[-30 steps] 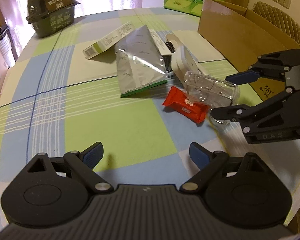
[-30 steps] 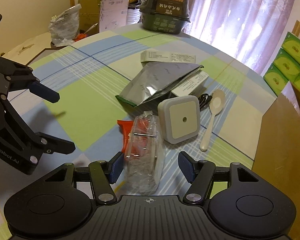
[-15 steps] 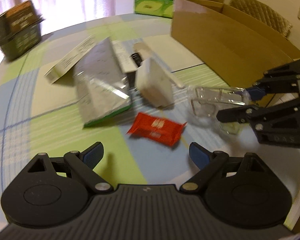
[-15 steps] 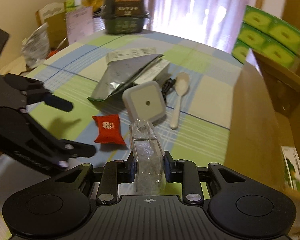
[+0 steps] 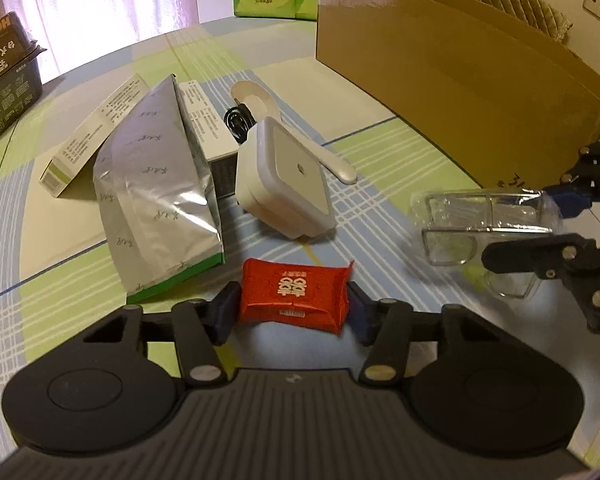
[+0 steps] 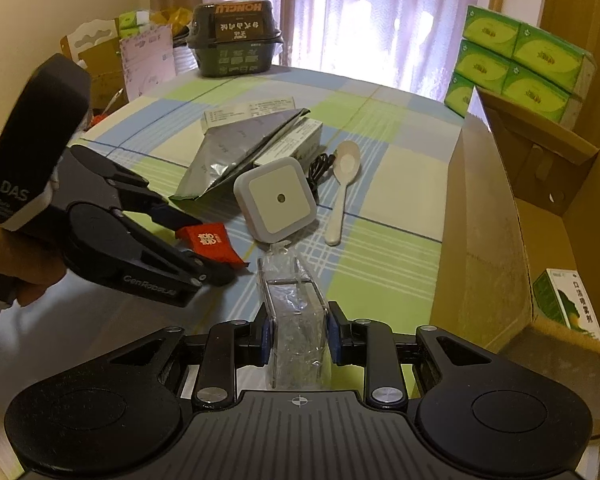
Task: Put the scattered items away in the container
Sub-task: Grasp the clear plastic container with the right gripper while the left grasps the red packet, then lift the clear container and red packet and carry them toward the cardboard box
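- A counter covered by a checked cloth of green, blue and cream is seen from two cameras mounted on hand-held tongs.
- The left tongs are closed around a red candy packet, with one blue pad pressed against each end of the wrapper; the packet sits at the near edge of the clutter, and whether it is touching the cloth cannot be told.
- The right tongs are clamped on a clear plastic case, which is gripped at its near end and points forward, away from the camera, above the counter.
- In the left view the same clear case is seen at the right, pinched between dark fingers just in front of a cardboard box.
- The open cardboard box, the container, stands at the right side of the counter; a green and white carton is visible inside it.
- Loose items are gathered at the middle of the counter: a silver foil pouch, a long white carton partly under it, a square white night light propped at a tilt, a white spoon beside it, and a coiled black cable.
- A hand is seen gripping the left tool's handle.
- A dark green lidded tub stands at the far edge.
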Tool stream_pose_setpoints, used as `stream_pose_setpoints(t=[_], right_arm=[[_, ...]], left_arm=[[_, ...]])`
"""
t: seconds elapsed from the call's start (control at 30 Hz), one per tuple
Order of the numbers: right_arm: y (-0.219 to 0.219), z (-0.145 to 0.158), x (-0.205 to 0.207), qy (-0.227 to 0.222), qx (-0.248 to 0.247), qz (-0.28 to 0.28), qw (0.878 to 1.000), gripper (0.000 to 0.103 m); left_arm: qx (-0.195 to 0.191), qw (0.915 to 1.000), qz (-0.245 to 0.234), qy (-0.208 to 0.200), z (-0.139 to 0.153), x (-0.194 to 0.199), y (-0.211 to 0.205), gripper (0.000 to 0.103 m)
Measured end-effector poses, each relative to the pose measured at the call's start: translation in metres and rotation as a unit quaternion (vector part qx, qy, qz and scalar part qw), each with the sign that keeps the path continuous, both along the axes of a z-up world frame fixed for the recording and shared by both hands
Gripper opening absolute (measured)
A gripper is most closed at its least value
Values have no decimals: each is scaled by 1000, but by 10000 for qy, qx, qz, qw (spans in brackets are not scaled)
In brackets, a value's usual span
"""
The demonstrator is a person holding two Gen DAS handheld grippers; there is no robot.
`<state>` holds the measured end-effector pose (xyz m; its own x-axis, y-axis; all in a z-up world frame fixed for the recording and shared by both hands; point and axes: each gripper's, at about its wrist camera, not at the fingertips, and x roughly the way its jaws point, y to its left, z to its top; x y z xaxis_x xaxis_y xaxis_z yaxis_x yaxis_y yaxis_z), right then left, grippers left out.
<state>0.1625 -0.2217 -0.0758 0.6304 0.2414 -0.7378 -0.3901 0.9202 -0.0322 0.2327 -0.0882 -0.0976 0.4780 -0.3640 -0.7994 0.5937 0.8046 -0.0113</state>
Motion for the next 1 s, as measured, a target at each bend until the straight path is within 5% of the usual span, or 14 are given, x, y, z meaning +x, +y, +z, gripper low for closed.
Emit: stream_pose_setpoints(t=[0.63, 1.0], right_arm=[[-8, 13, -40, 82, 347, -251, 9990, 29], [-3, -12, -63, 313, -239, 36, 9992, 30]], left_arm=[[-165, 9982, 453, 367, 22, -99, 29, 38], [121, 9986, 330, 406, 15, -121, 22, 43]])
